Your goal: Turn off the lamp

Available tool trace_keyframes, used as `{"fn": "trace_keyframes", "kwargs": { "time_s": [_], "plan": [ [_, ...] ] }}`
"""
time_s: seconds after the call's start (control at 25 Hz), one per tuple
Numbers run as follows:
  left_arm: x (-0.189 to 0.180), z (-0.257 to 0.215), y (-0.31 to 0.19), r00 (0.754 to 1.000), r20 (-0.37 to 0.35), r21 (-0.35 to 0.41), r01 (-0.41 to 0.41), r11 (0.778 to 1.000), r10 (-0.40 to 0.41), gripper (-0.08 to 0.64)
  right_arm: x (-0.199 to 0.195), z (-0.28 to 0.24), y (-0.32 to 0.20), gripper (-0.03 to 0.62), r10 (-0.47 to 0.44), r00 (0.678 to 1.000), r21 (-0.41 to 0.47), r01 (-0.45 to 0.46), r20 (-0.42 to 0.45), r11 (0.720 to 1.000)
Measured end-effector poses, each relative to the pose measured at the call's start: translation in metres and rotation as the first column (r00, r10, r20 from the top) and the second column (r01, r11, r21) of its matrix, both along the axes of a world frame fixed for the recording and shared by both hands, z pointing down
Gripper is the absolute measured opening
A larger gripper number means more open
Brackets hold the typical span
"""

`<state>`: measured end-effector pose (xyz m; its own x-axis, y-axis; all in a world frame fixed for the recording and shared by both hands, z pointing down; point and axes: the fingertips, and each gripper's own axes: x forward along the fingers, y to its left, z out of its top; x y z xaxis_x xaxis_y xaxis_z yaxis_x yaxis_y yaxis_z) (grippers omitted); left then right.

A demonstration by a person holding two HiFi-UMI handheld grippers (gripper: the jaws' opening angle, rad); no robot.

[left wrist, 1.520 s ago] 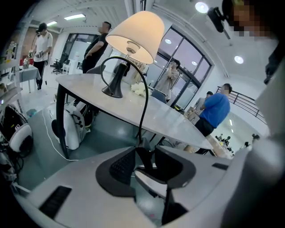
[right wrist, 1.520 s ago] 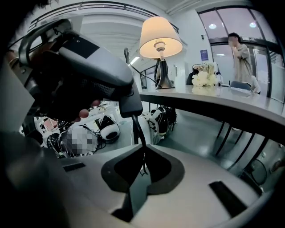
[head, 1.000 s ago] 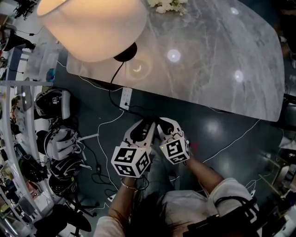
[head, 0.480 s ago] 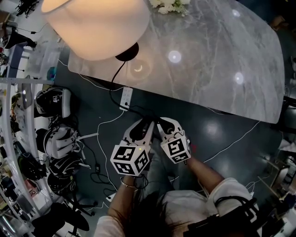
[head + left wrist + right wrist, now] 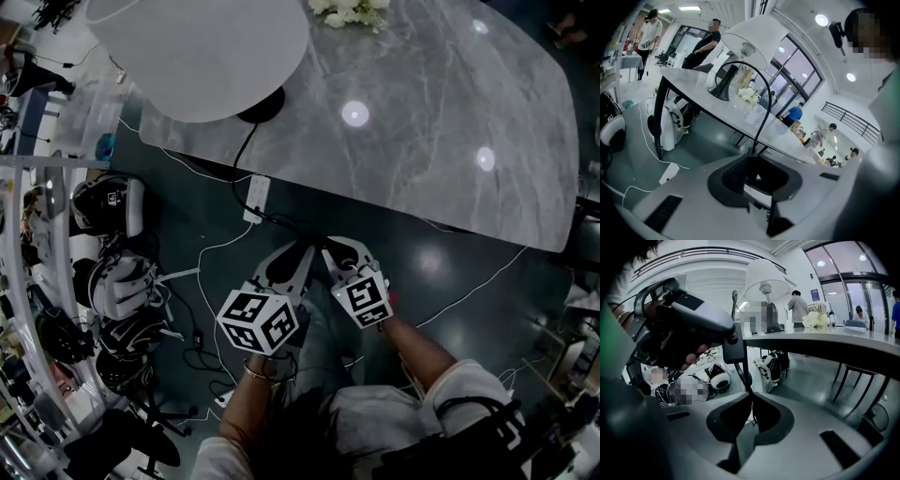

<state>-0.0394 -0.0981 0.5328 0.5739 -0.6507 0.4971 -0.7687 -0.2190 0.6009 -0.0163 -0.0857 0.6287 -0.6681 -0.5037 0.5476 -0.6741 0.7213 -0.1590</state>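
The lamp's white shade (image 5: 197,52) is grey and unlit, over its black base (image 5: 261,105) on the marble table (image 5: 422,122). A black cord (image 5: 242,159) drops from the base past the table edge to both grippers. My left gripper (image 5: 302,251) has just been closing its jaws; the cord's black switch box (image 5: 733,345) sits between them, pressed. In the left gripper view the cord (image 5: 764,103) arcs from the left gripper (image 5: 757,176) up to the dark shade (image 5: 747,37). Just below the switch, my right gripper (image 5: 751,416) is shut on the cord.
A white power strip (image 5: 255,199) hangs under the table edge. Helmets and headsets (image 5: 112,281) fill a rack at the left. White cables (image 5: 469,281) trail over the dark floor. Flowers (image 5: 347,9) stand on the table's far side. People stand beyond the table (image 5: 708,44).
The shade glowed warm orange before and is now grey; its glow on the tabletop is gone. The left gripper's marker cube has rolled slightly. Both hands stay in place.
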Motion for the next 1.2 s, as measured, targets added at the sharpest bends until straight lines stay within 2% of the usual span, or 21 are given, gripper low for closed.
{"fn": "trace_keyframes", "kwargs": {
  "time_s": [0.56,0.96,1.08,1.2],
  "plan": [
    [-0.007,0.002,0.0,0.999,-0.027,-0.007,0.017,1.0,-0.017,0.074,-0.006,0.002,-0.003,0.011,-0.016,1.0,-0.005,0.016,-0.004,1.0],
    [-0.014,0.003,0.011,1.0,-0.005,0.018,0.012,1.0,-0.012,0.077,-0.004,0.008,-0.005,0.011,-0.005,1.0,-0.016,0.004,-0.015,1.0],
    [-0.018,0.01,0.018,0.999,0.028,0.022,0.029,0.999,-0.03,0.077,-0.002,0.013,-0.006,0.011,0.008,1.0,-0.032,-0.008,-0.016,0.999],
    [-0.03,0.026,0.026,0.991,0.115,0.004,0.073,0.997,-0.073,0.075,0.0,0.023,-0.007,0.011,0.019,0.999,-0.056,-0.021,-0.029,0.998]
  ]
}}
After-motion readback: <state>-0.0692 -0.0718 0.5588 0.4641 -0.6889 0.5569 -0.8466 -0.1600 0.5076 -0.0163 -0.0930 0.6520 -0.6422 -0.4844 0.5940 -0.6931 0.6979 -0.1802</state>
